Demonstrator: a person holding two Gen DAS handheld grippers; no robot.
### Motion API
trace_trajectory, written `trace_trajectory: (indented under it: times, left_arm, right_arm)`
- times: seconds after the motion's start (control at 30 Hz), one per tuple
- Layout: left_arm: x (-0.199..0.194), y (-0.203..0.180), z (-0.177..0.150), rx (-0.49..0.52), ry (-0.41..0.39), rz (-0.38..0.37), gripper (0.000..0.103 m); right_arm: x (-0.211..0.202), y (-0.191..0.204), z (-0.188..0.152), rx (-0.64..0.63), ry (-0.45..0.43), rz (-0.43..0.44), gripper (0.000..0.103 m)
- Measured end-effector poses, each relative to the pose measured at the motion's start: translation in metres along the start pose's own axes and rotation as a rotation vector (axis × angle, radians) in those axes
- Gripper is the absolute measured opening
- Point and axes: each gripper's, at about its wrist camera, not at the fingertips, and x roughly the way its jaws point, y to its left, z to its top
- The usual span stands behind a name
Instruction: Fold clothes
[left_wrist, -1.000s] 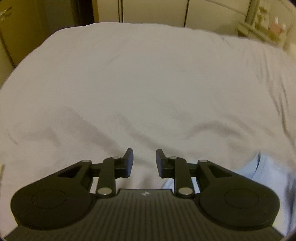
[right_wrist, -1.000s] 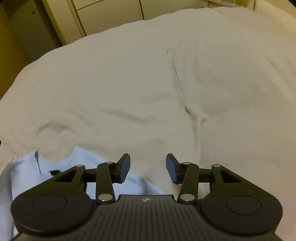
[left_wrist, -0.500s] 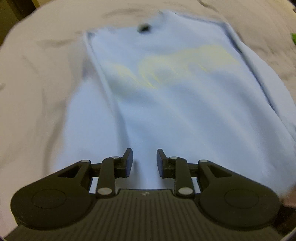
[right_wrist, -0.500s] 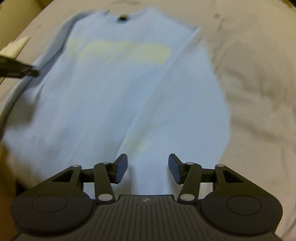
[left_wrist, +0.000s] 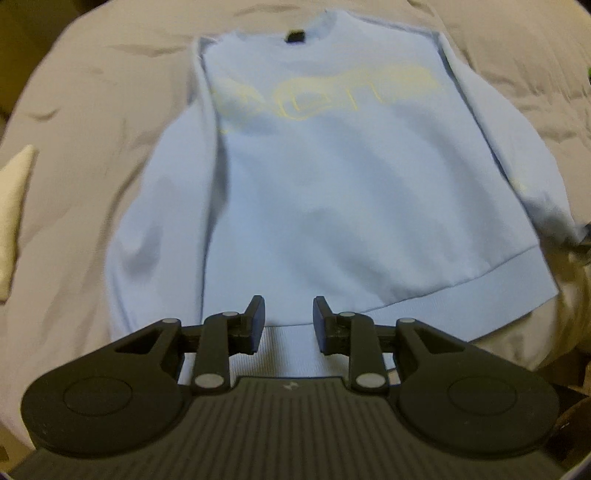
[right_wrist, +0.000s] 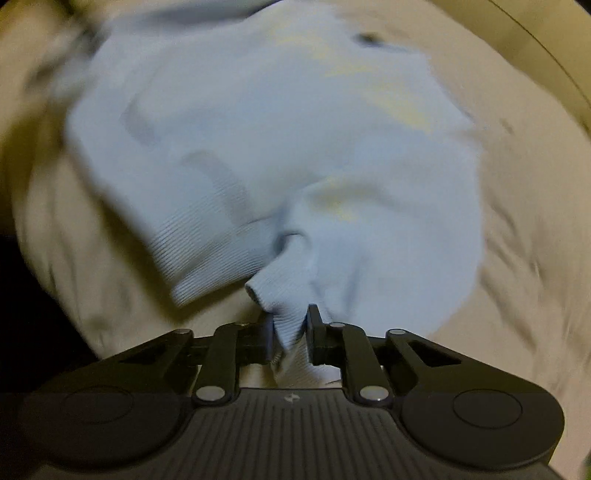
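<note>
Left wrist view takes in the bed, covered in a pale wrinkled sheet, with a light blue sweatshirt spread flat on it, neck at the far end, yellow lettering across the chest, hem nearest the camera and both sleeves lying down along the body. The left gripper hovers just short of the hem, its fingers apart and holding nothing. In the right wrist view, much smeared by motion, the right gripper has its fingers closed on the ribbed cuff of the sweatshirt's right sleeve, which bunches up into them while the rest of the garment trails away over the bed. The grip takes only a small wad of ribbing, so in a fast swing the cuff could slip out; equally, a hard pull on one sleeve could drag the body askew or rumple the flat front, since nothing pins the cloth down. Compared with half a second ago, the right fingers were wide and empty over the garment and are now clamped on the cuff; the left view shows more of the shirt and is sharper. A second ago both cameras saw mostly bare sheet.
</note>
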Motion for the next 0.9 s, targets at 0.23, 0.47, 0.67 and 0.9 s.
trace_trajectory:
  times: [0.23,0.47,0.67,0.9]
  left_arm:
    - [-0.029,-0.013,0.013,-0.128,-0.055,0.039,0.024]
    - [-0.026,-0.01,0.006,-0.242,-0.041,0.087,0.029]
    - [-0.014,0.016,-0.021,-0.286,0.009,0.174,0.03]
    - [0.018,0.04,-0.053,-0.032,0.009,0.302,0.046]
  right_arm:
    - [-0.072,-0.188,-0.036,0.707,-0.16,-0.075,0.011]
    - [-0.082,-0.328,-0.087,1.096,-0.074,-0.314,0.051]
    - [-0.024,-0.263,-0.055,1.036,0.029,-0.116,0.066]
    - [0.03,-0.131,0.016,0.91,0.141,0.144,0.074]
